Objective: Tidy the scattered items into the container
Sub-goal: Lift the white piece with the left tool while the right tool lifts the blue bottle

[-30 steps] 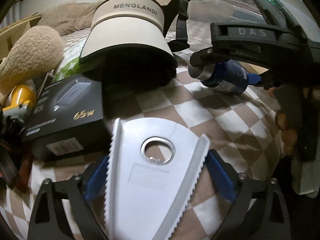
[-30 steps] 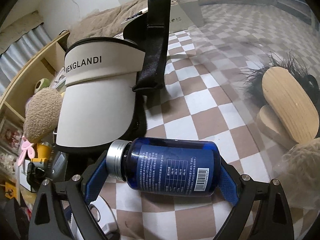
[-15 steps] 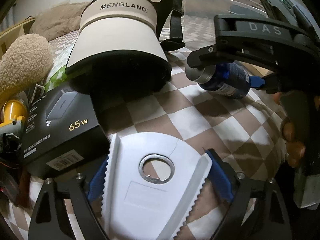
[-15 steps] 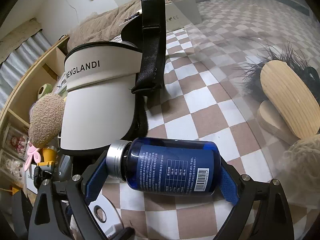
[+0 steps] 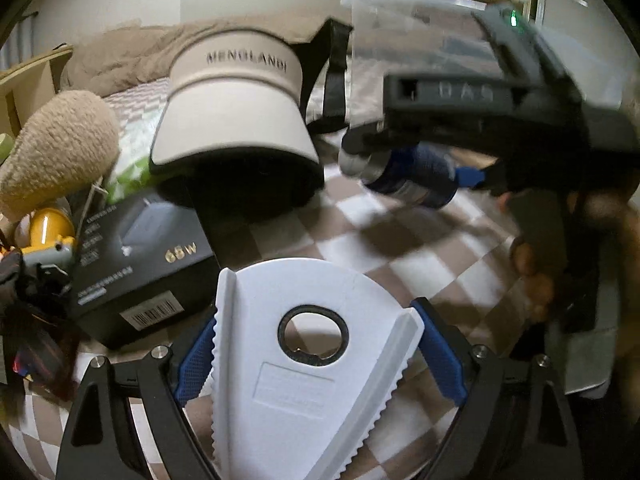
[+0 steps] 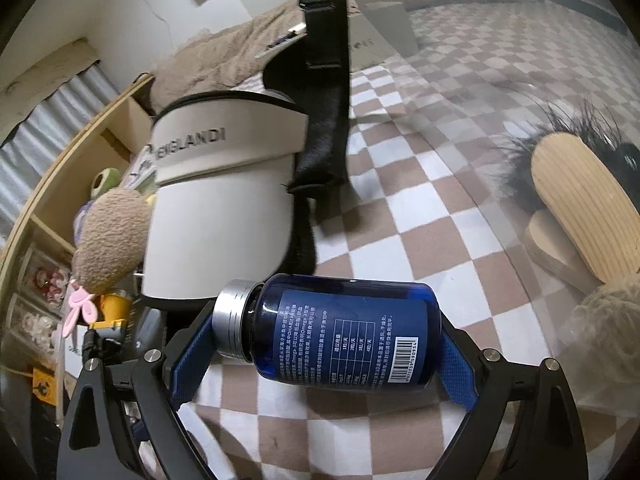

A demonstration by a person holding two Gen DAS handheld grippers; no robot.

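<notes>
My left gripper point(image 5: 314, 320) is shut on a white fan-shaped opener point(image 5: 304, 392) with toothed edges and a metal ring; both blue pads press its sides, and it hangs just above the checked bedspread. Between the pads of my right gripper point(image 6: 320, 332) lies a blue pill bottle point(image 6: 348, 332), gripped end to end with its silver cap to the left. The left wrist view shows that bottle point(image 5: 416, 176) held off the bed. The clear plastic container point(image 5: 400, 12) stands behind the right gripper; its wall point(image 6: 480, 60) fills the right of the right wrist view.
A beige visor point(image 5: 236, 120) with a black strap lies ahead. Left of it are a black charger box point(image 5: 136, 248), a tan plush point(image 5: 56, 152) and a yellow toy point(image 5: 48, 232). A wooden brush point(image 6: 576, 200) and a woolly ball point(image 6: 608, 320) show through the container wall.
The left pads have closed in on the white opener and lifted it slightly off the bedspread. The right gripper keeps the blue bottle and has barely moved.
</notes>
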